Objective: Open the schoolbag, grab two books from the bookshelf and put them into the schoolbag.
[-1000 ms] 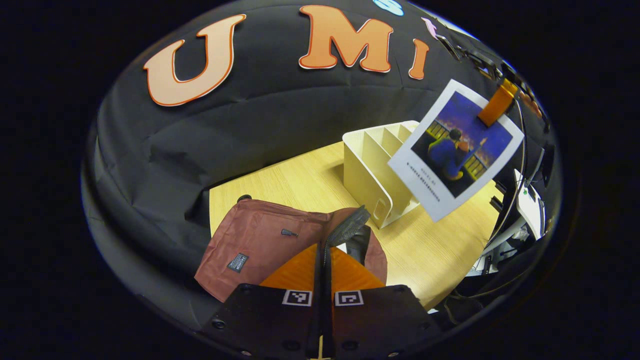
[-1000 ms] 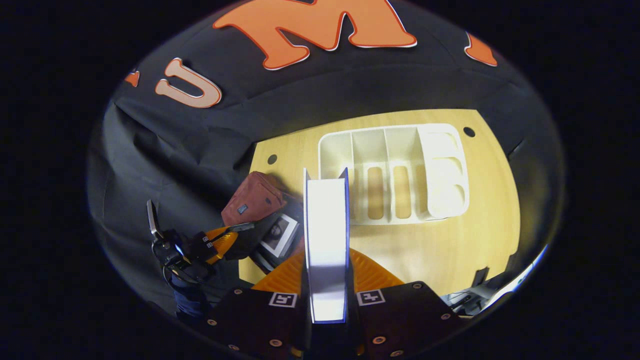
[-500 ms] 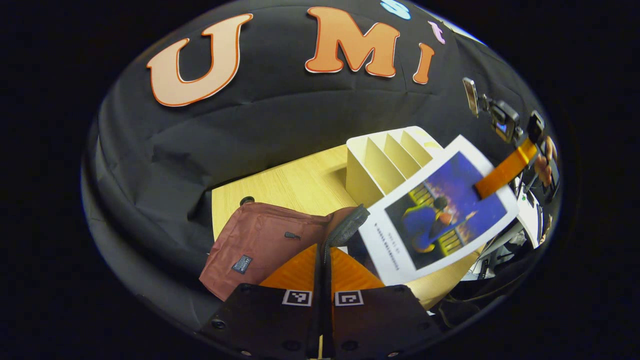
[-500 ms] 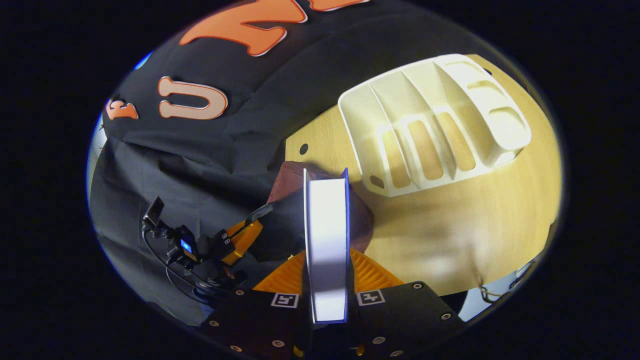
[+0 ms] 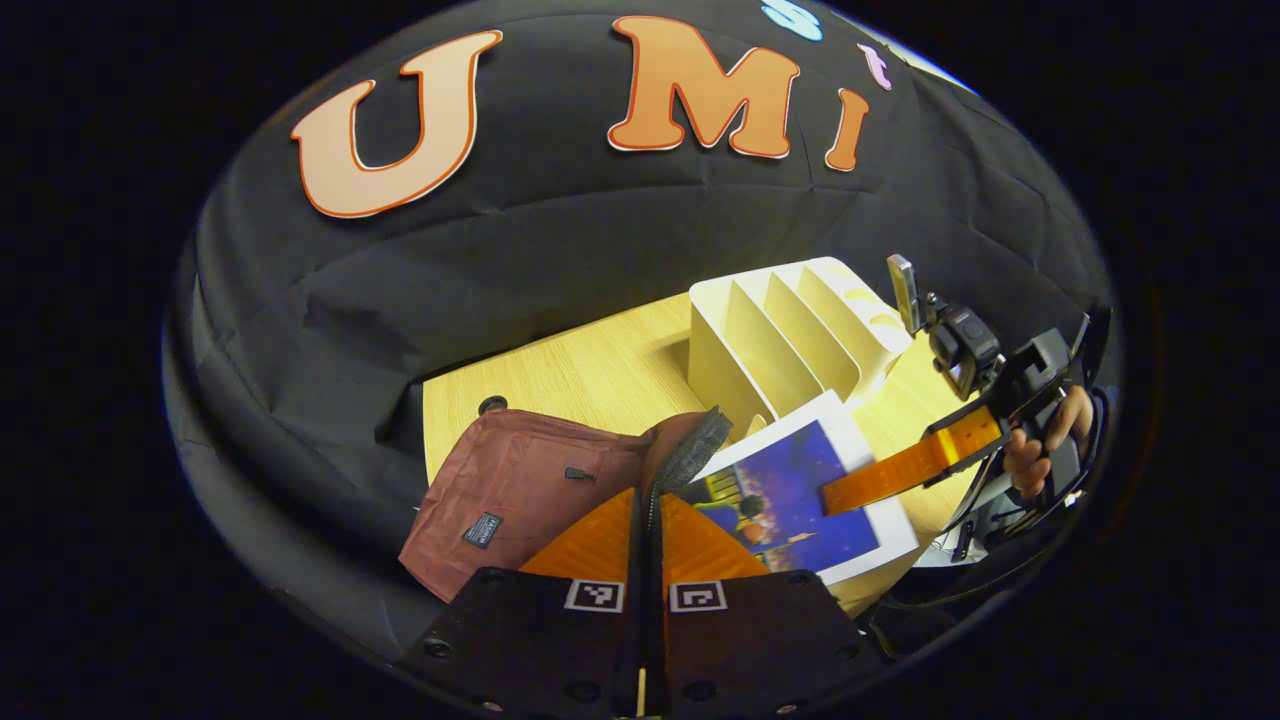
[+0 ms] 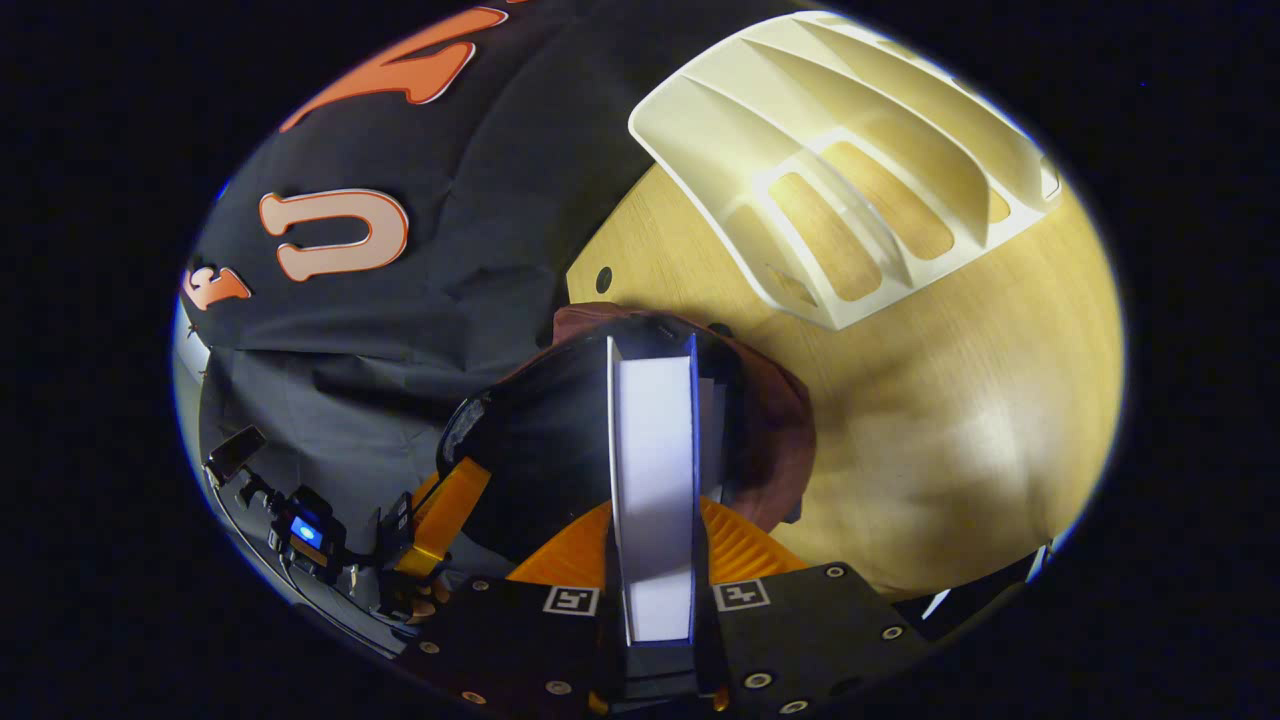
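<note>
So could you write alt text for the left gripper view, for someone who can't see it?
The right gripper, held in a hand, lowers a book into the open maroon schoolbag, whose rim the left gripper pinches. An empty cream bookshelf stands behind on the wooden table.

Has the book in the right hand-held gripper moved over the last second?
Yes. In the left gripper view the book has come down from level with the bookshelf top to the schoolbag mouth.
</note>
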Action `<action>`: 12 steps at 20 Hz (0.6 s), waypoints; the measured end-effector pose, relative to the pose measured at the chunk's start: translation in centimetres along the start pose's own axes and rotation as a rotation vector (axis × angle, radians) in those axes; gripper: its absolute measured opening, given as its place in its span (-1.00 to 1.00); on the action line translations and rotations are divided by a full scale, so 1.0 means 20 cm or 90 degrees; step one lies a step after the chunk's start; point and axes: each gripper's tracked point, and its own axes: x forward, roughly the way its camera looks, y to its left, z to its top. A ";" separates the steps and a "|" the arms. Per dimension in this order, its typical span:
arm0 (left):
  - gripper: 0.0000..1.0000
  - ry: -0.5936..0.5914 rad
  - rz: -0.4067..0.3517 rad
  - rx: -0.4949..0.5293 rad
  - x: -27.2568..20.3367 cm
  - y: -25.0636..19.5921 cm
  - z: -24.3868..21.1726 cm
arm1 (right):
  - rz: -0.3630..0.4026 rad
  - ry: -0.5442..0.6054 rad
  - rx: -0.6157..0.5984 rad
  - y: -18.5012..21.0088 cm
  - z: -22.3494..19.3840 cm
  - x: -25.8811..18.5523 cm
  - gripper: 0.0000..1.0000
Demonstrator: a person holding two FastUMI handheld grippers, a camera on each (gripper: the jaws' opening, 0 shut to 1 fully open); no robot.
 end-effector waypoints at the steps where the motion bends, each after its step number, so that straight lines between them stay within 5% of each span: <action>1: -0.94 -0.002 0.001 0.001 0.00 0.00 0.01 | 0.000 -0.005 0.002 0.00 0.01 0.05 -0.47; 12: -0.94 -0.014 -0.025 0.025 -0.01 -0.14 0.04 | 0.080 -0.056 0.066 0.08 -0.06 0.33 -0.46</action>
